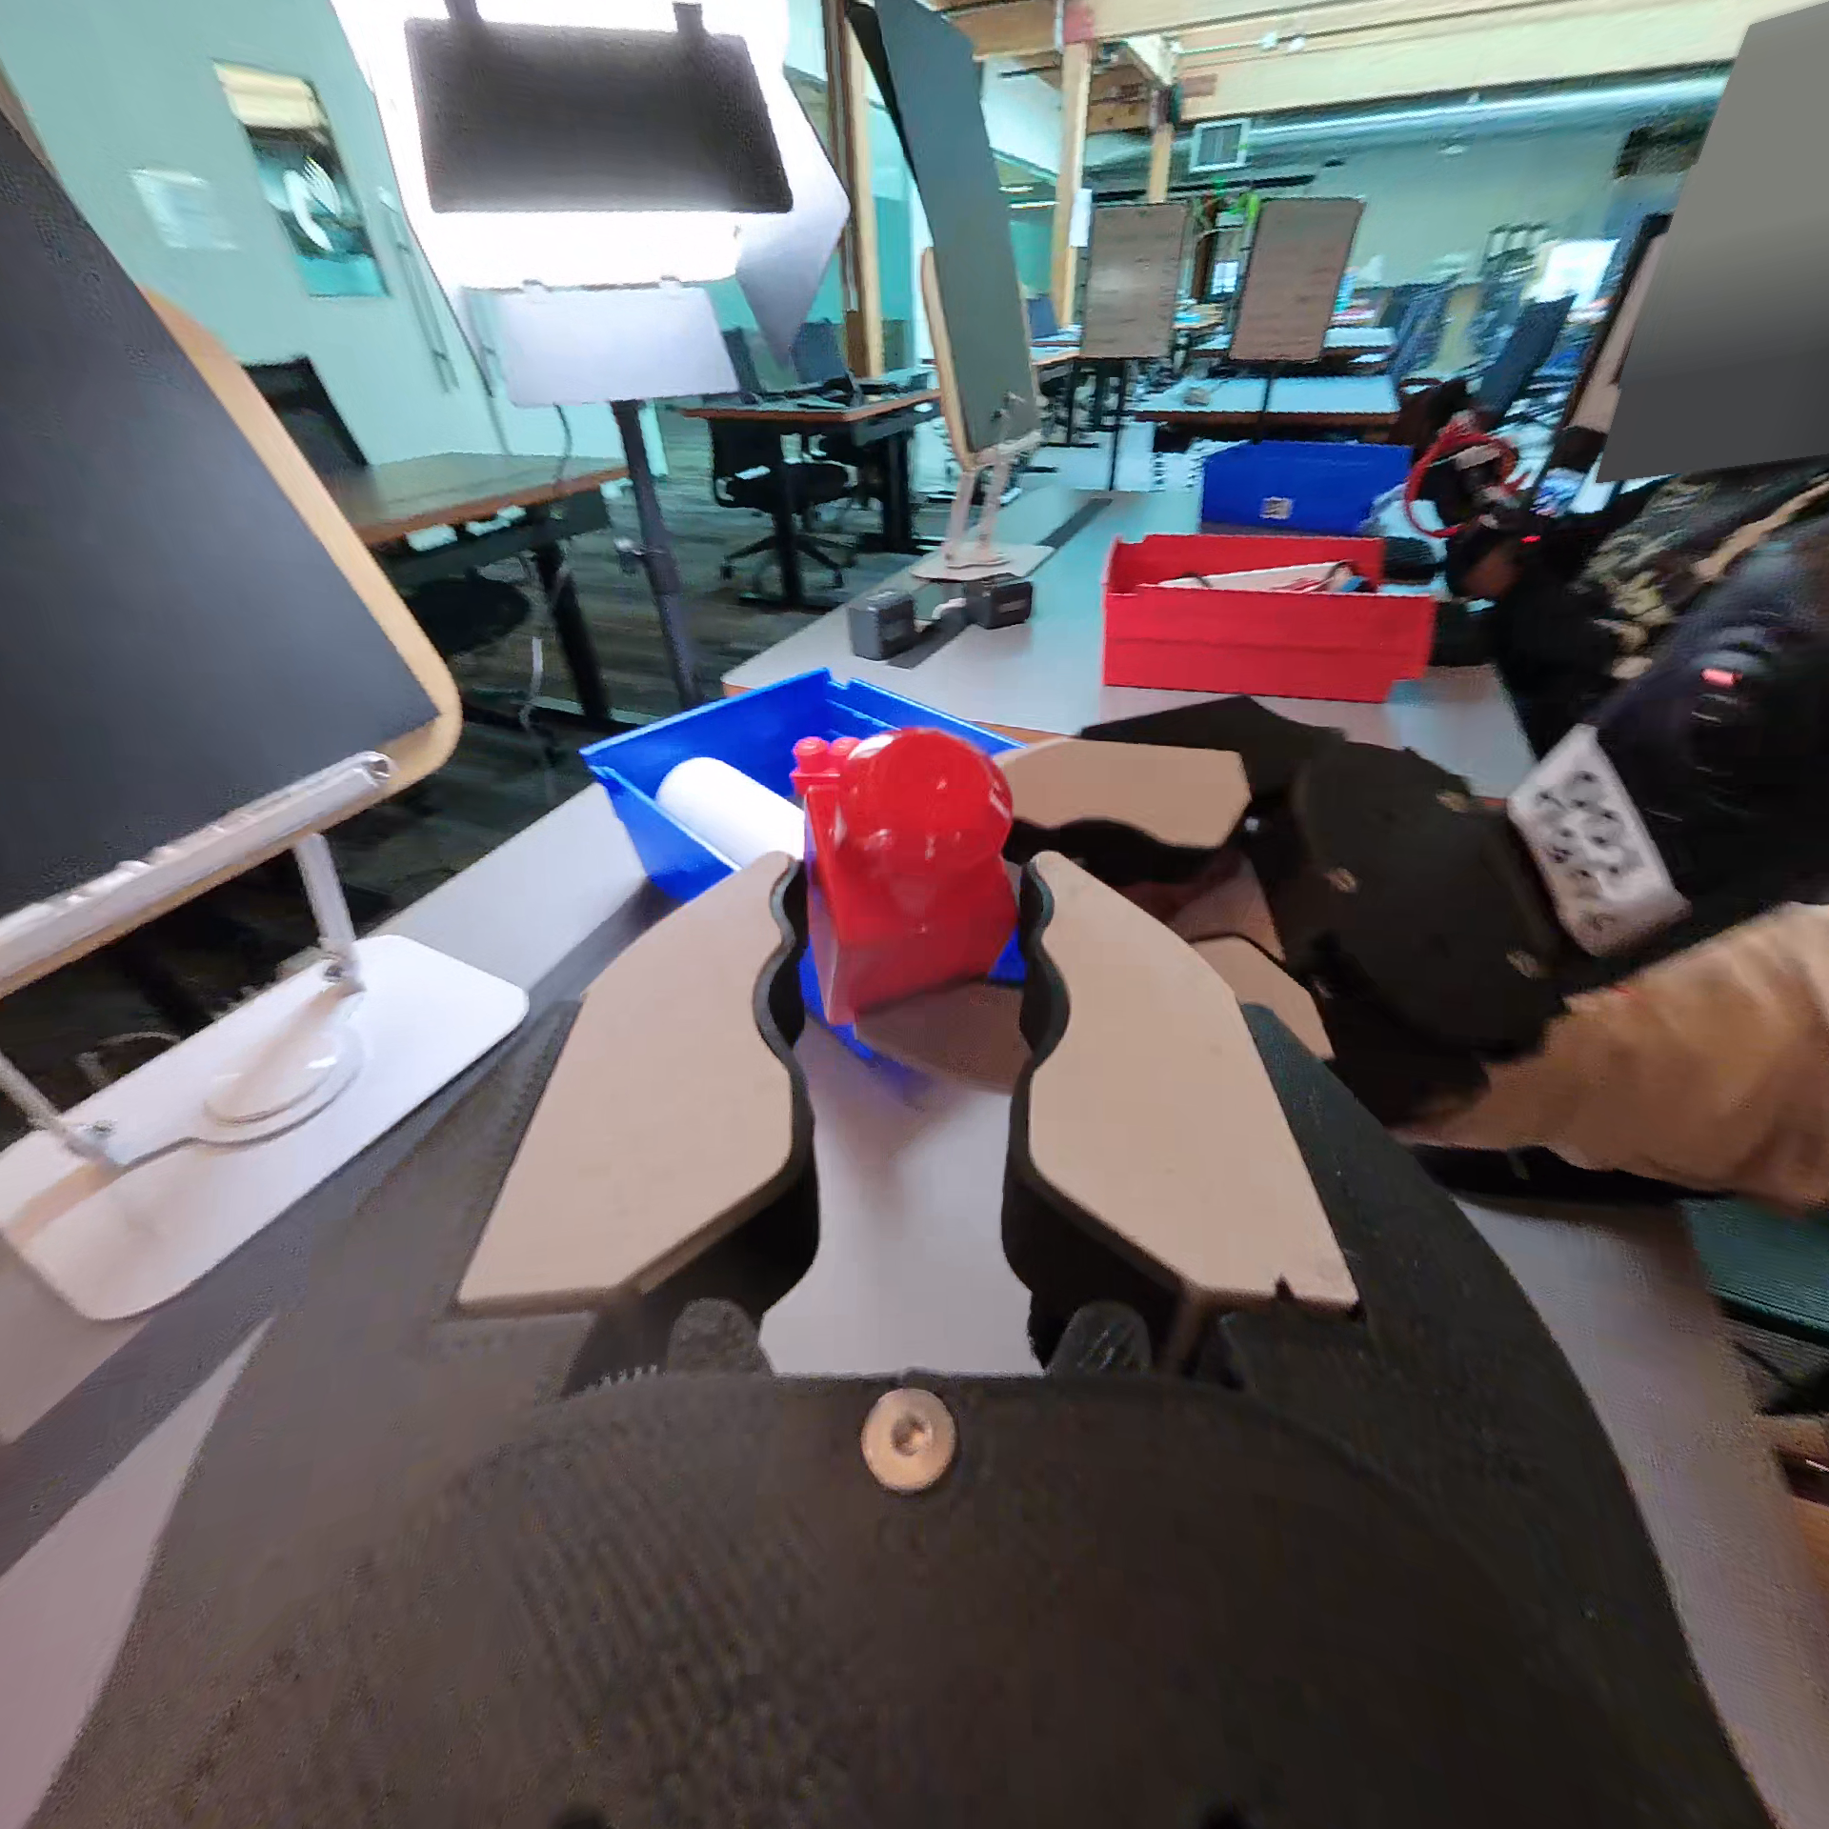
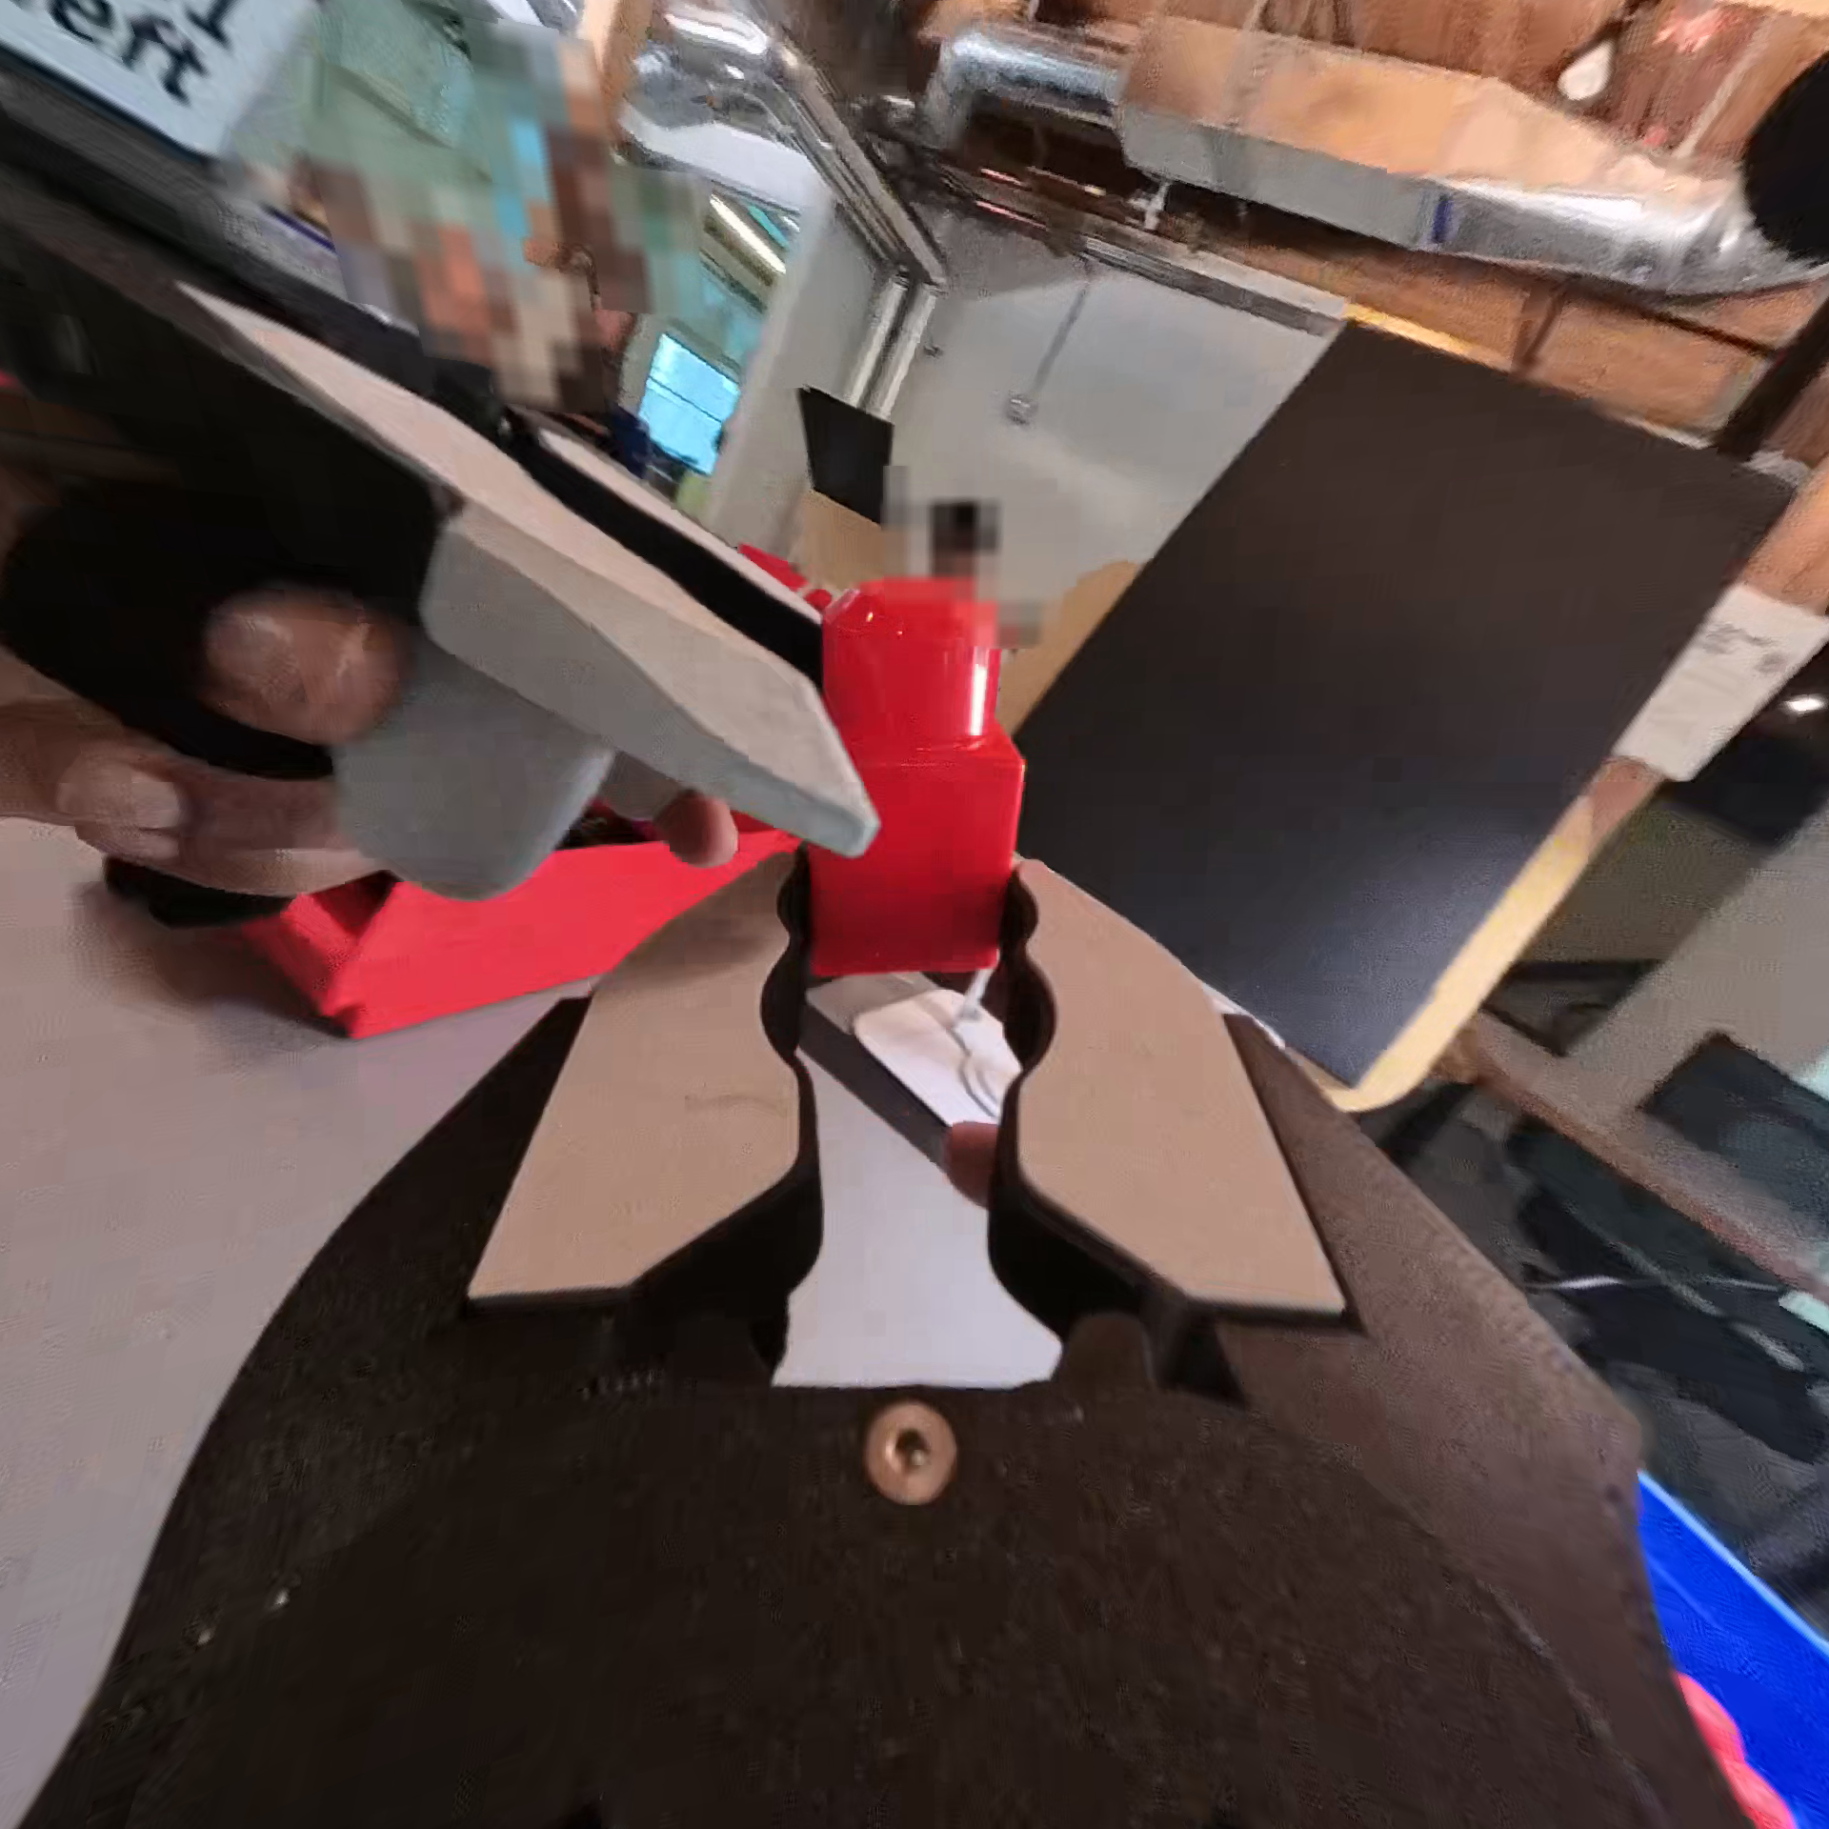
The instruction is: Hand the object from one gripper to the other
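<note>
Left wrist view showed the red block (image 1: 906, 871) sitting between the left gripper (image 1: 906, 925) fingertips, with the right gripper (image 1: 1118, 807) coming in from the right side and reaching the block's rounded top. Both pads looked to be touching the block's sides, so the left gripper seemed clamped on it, though the blur left that contact a little uncertain. In the right wrist view the right gripper (image 2: 906, 915) plainly pinched the block (image 2: 915, 802) by its square base, jaws closed on both faces, while one finger (image 2: 643, 693) of the left gripper lay against the block's upper left edge. The block was held in the air above the grey table (image 1: 990, 653), near a blue bin (image 1: 732, 742) and well apart from a red bin (image 1: 1257, 633).

Judging from this, the hand-over was at its overlap: both tools on the block at once. To do it well, the receiving side should be squeezed firm before the giving side loosens, and neither hand should twist or pull while both hold. The giver should open wide, then back straight away along its own fingers, so no pad drags the block askew. The block's smooth plastic could slip under a light pinch.
</note>
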The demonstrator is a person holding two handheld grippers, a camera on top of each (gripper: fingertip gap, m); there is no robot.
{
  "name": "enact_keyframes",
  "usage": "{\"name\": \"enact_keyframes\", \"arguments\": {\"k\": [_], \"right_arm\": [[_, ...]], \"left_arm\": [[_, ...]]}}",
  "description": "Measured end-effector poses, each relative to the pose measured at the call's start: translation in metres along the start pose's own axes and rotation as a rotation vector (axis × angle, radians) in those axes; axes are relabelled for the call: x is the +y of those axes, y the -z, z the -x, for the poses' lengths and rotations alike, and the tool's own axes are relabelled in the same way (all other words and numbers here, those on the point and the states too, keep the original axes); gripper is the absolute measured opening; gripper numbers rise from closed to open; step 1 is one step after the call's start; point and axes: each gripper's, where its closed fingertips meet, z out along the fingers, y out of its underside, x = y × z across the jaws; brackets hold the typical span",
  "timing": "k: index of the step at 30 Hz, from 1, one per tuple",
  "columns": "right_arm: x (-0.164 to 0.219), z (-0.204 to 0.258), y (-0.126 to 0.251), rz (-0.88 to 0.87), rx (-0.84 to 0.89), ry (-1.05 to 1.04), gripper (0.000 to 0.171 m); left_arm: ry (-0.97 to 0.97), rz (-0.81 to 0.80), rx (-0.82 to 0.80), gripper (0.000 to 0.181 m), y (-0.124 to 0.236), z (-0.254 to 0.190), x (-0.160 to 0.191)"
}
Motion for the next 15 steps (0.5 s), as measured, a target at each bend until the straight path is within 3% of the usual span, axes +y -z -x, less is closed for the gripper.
{"name": "enact_keyframes", "arguments": {"k": [4,10,12,14,15], "right_arm": [[-0.006,0.008,0.002,0.000,0.017,0.099,0.036],[-0.016,0.045,0.027,-0.023,-0.662,-0.266,0.060],[-0.016,0.056,0.036,-0.023,-0.795,-0.353,0.055],[-0.023,0.067,0.042,-0.093,-0.853,-0.370,0.037],[-0.023,0.071,0.041,-0.097,-0.853,-0.354,0.037]], "left_arm": [[-0.083,0.021,-0.045,0.037,0.002,0.005,0.001],[-0.077,0.092,0.317,0.037,0.034,-0.029,0.002],[-0.095,0.122,0.384,0.037,0.036,-0.040,0.008],[-0.119,0.141,0.442,0.037,0.036,-0.050,0.014],[-0.125,0.124,0.432,0.036,0.035,-0.050,0.012]]}}
